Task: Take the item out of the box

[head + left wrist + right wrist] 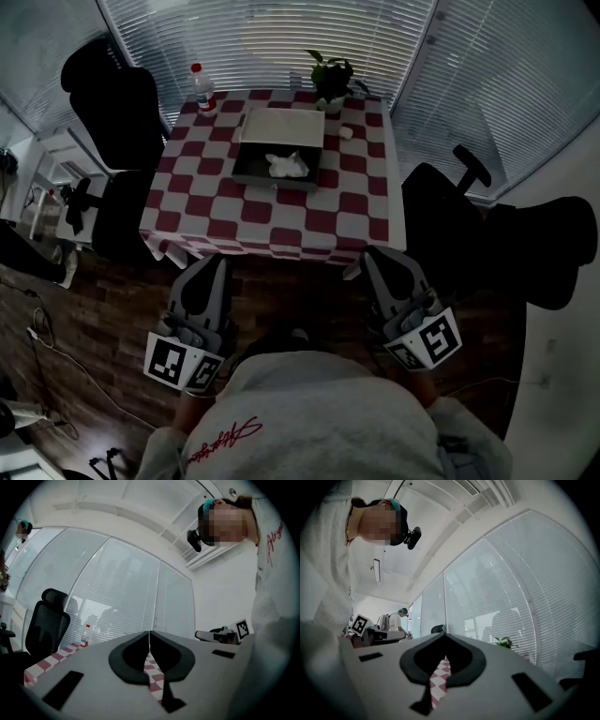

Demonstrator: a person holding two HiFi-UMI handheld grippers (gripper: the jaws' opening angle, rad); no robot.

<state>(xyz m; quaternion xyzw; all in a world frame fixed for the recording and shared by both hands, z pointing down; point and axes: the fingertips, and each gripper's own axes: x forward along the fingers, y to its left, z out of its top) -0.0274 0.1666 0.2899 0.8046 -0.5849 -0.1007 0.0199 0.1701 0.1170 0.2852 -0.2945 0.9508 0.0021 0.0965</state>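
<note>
**Head view, left to right.** A capped bottle [202, 89] stands at the far left corner of the red-and-white checked desk [356, 211]. The left claw [217, 264] hangs just off the desk's near edge, its jaws pressed together on nothing. The box [246, 167], dark and shallow, lies in the far half of the desk, with its pale lid [283, 124] thrown open toward the far side. The item [287, 165], a white crumpled thing, lies inside the box, well apart from both claws. A potted plant [331, 80] stands just beyond the lid's right corner. The right claw [380, 255], likewise closed and empty, hangs off the near edge at right.

**Hazards, as judged.**
- Neither claw can take the item until its jaws part; a closed tip would only push it about.
- The item looks soft, so a pinch may catch a single fold and lose it on the lift.
- The box looks light. Unsteadied, it may slide on the desk or rise with the item.
- The reach is long, and a claw passing wide could tip the bottle or plant, or knock the lid shut.
</note>
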